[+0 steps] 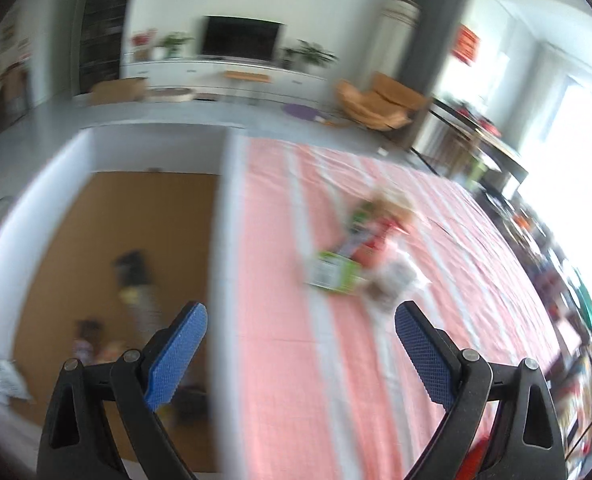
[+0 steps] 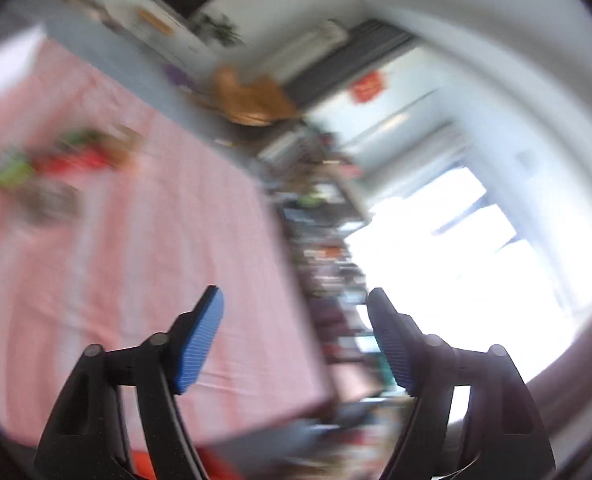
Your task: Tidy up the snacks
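The left gripper [image 1: 301, 334] is seen with its jaws spread wide, and nothing is held or touched between the blue pads [image 1: 176, 358]. The gap between them is filled only by the pink striped tablecloth [image 1: 280, 360] and by the white wall of a box [image 1: 222, 240].

The right gripper [image 2: 294, 330] is also seen wide apart, with nothing between its blue pads [image 2: 198, 346]; behind the gap, the edge of the tablecloth [image 2: 136, 260] and a cluttered, blurred background are shown.

The pile of snacks [image 1: 360, 256] is found on the tablecloth right of the middle of the left wrist view, above the right finger and well apart from both fingers. At its near end a green and white carton [image 1: 334, 274] lies flat; the long axis of the pile runs from lower left to upper right. A red pack and a clear bag are placed beside the carton, but the blur hides the details.

In the right wrist view the same pile [image 2: 56, 168] is seen at the left edge, very blurred.

In the lower left of the left wrist view, the brown floor of the box [image 1: 76, 240] is shown with a few blurred small packs [image 1: 134, 280] lying on it.
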`<control>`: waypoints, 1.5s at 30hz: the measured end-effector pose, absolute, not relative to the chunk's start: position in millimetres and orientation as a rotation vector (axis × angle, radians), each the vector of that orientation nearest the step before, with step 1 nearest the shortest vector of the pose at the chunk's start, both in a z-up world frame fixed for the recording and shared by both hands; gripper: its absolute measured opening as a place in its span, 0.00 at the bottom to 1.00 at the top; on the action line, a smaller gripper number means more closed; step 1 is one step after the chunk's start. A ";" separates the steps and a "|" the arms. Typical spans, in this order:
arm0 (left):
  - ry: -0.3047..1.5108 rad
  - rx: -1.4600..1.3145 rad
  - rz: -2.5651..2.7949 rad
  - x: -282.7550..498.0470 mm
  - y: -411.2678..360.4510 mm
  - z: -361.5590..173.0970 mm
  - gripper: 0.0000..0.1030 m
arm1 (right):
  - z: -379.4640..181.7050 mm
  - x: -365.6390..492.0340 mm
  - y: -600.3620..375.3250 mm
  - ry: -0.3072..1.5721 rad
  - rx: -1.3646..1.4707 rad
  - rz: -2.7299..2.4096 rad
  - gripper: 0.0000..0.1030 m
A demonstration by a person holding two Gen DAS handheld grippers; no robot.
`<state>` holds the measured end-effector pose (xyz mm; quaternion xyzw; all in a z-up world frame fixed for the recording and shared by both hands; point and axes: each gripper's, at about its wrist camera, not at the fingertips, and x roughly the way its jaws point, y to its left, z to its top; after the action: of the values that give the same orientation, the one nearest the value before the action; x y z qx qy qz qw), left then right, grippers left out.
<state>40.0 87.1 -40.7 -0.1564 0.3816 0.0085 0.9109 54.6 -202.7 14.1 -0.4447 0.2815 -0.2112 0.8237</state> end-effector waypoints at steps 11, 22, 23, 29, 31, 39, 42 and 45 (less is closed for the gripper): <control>0.943 -0.125 -0.089 84.2 -42.1 -97.6 0.93 | -116.4 91.8 -272.6 0.925 -0.115 0.066 0.79; 1.017 -0.129 -0.007 117.5 -44.3 -172.9 0.93 | -149.8 99.6 -260.5 1.086 0.005 0.109 0.79; 0.999 -0.116 -0.001 115.4 -44.1 -170.7 0.93 | -149.5 99.9 -262.7 1.085 0.024 0.108 0.79; 0.960 -0.048 0.010 113.3 -47.0 -176.1 0.97 | -147.6 97.3 -266.0 1.088 0.062 0.099 0.79; 0.965 -0.050 0.013 114.9 -46.1 -177.1 1.00 | -147.7 96.0 -265.8 1.091 0.055 0.094 0.79; 0.966 -0.046 0.015 115.9 -46.5 -177.4 1.00 | -147.8 99.9 -250.3 1.109 -0.051 0.050 0.80; 0.966 -0.046 0.015 115.7 -46.3 -177.3 1.00 | -147.8 99.6 -250.9 1.109 -0.052 0.051 0.80; 0.966 -0.046 0.015 115.8 -46.3 -177.3 1.00 | -147.2 99.5 -252.5 1.109 -0.047 0.051 0.80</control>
<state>115.8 -46.3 -177.3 -0.0220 0.4643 0.0073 0.8854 99.5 -252.5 -147.2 -0.0224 0.5265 0.0241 0.8495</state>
